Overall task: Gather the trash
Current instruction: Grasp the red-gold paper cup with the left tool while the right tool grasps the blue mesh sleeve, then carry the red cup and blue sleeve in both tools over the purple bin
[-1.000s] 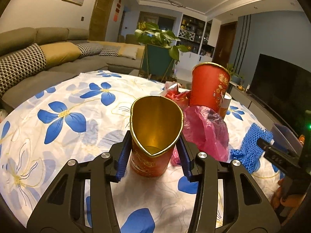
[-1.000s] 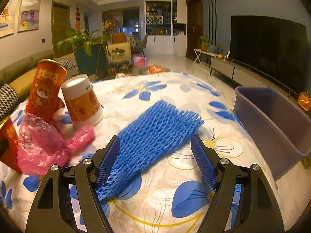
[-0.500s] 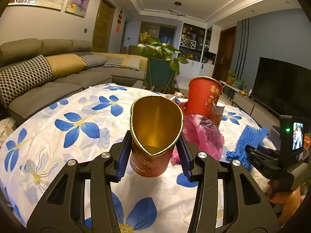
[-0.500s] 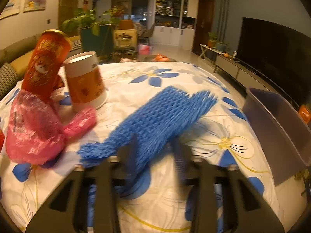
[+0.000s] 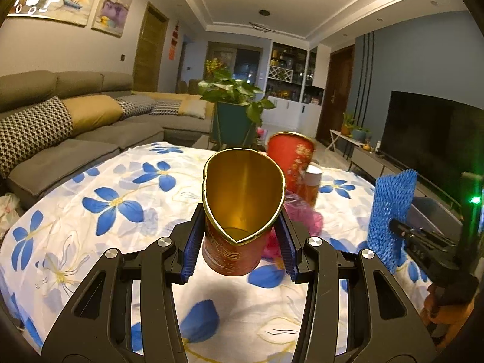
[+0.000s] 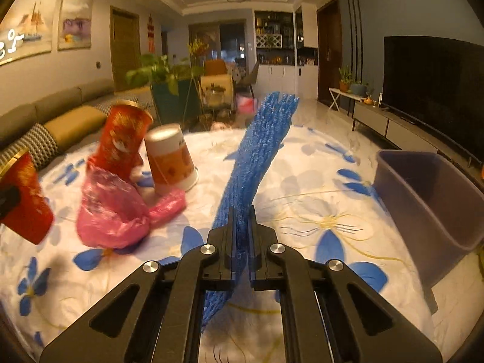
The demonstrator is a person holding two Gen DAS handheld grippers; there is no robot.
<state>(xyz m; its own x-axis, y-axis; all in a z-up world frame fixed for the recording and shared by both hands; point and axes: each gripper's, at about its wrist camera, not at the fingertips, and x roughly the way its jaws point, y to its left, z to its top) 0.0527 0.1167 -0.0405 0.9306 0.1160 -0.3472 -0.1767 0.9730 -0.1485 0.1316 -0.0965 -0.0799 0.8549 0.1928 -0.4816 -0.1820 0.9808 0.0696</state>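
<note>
My left gripper (image 5: 239, 242) is shut on a squashed red tube can with a gold inside (image 5: 242, 199) and holds it above the flowered tablecloth. The can also shows at the left edge of the right wrist view (image 6: 25, 202). My right gripper (image 6: 242, 227) is shut on a blue foam net sleeve (image 6: 260, 151), lifted off the table and standing upright. The sleeve also shows in the left wrist view (image 5: 390, 211). On the table lie a pink plastic bag (image 6: 112, 208), a tall red can (image 6: 124, 142) and an upside-down orange and white paper cup (image 6: 171, 157).
A grey plastic bin (image 6: 429, 199) stands at the table's right edge. The round table carries a white cloth with blue flowers (image 5: 90, 199). A sofa (image 5: 60, 127), a potted plant (image 5: 233, 103) and a TV (image 5: 432, 139) stand around it.
My right gripper closed on the blue foam sleeve and lifted it upright off the table. My left gripper raised the squashed can higher above the cloth.
</note>
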